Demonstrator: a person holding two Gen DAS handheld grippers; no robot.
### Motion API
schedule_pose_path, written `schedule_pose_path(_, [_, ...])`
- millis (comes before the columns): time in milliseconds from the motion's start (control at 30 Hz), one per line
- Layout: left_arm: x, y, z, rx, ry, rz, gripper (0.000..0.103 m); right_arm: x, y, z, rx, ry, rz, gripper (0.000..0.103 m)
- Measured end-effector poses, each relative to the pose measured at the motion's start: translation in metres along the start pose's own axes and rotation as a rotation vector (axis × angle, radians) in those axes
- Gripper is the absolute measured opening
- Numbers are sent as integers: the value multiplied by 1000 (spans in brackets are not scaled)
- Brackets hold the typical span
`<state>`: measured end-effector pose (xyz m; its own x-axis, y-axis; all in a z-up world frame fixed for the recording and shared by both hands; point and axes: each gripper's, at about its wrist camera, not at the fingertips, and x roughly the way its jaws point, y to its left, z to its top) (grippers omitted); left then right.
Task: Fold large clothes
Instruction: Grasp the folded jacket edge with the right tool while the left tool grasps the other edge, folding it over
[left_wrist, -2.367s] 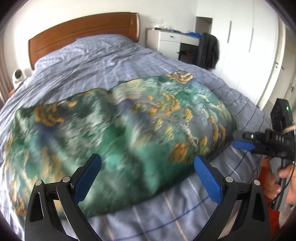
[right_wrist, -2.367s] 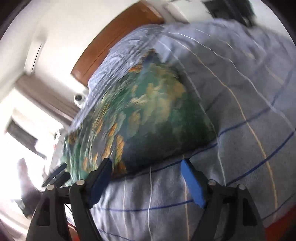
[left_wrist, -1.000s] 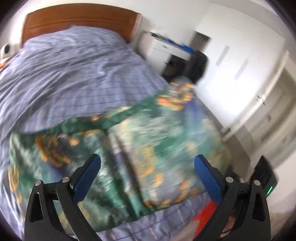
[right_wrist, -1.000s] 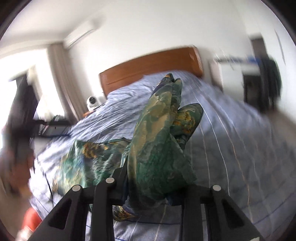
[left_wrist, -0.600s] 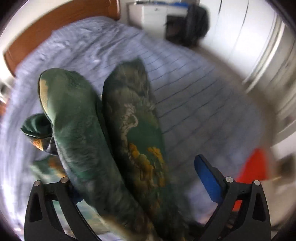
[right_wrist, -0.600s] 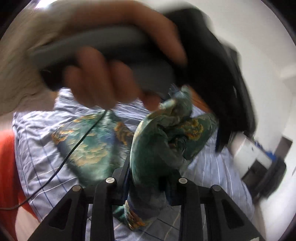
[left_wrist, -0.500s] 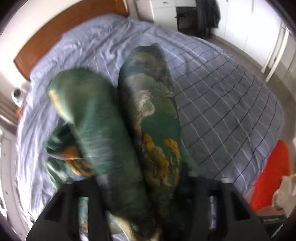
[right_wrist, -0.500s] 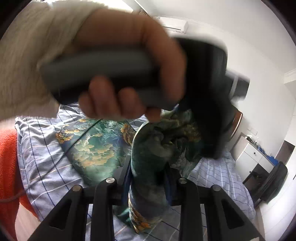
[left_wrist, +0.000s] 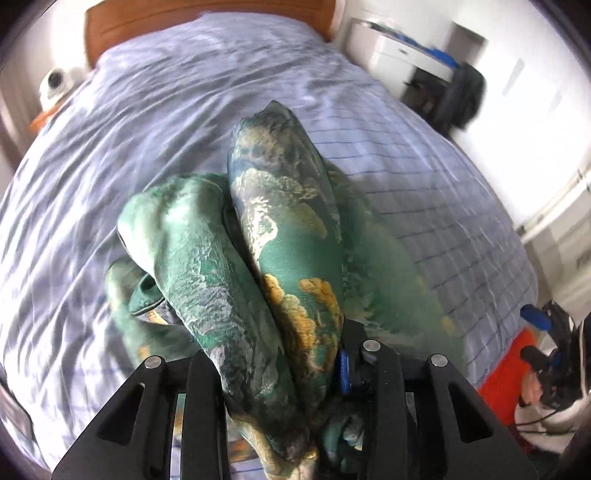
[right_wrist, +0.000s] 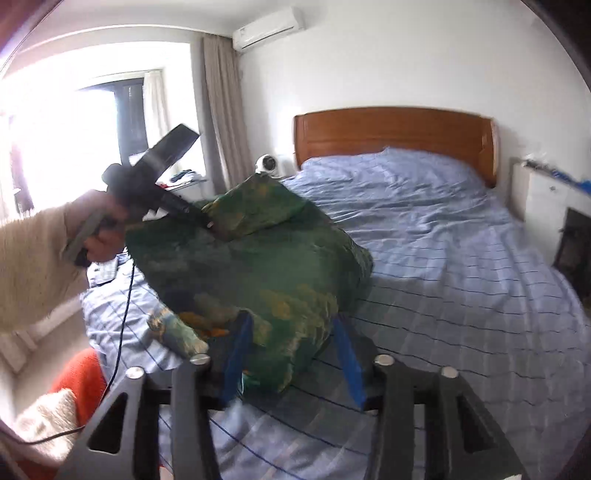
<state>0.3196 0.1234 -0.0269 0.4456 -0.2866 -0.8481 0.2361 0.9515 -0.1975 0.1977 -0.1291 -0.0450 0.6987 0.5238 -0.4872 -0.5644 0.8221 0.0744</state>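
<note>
Your left hand-held gripper (left_wrist: 280, 373) is clamped on a bunched fold of the green patterned cloth (left_wrist: 280, 236), which rises between its fingers and drapes forward over the blue striped bed (left_wrist: 184, 110). Your right hand-held gripper (right_wrist: 291, 360) is opening its jaws; the cloth's lower edge sits between its blue pads (right_wrist: 236, 354), which stand apart from it. From the right wrist view, the cloth hangs from the left tool, lifted above the bed's near corner.
</note>
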Motion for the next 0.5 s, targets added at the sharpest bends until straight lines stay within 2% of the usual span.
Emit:
schedule_pose_path(100, [6, 32, -18, -79, -6, -24, 35, 31, 15, 14, -38, 40, 75, 36])
schedule_pose_path(233, [15, 50, -33, -142, -28, -77, 38, 80, 35, 25, -70, 121, 148, 36])
schedule_pose_path(367, [32, 65, -42, -169, -7, -73, 41, 136, 43, 9, -81, 270, 171, 35])
schedule_pose_path(433, [47, 82, -51, -220, 26, -99, 45, 164, 36, -7, -12, 380, 200, 33])
schedule_pose_path(500, [57, 88, -59, -252, 30, -119, 47, 175, 29, -21, 49, 418, 214, 33])
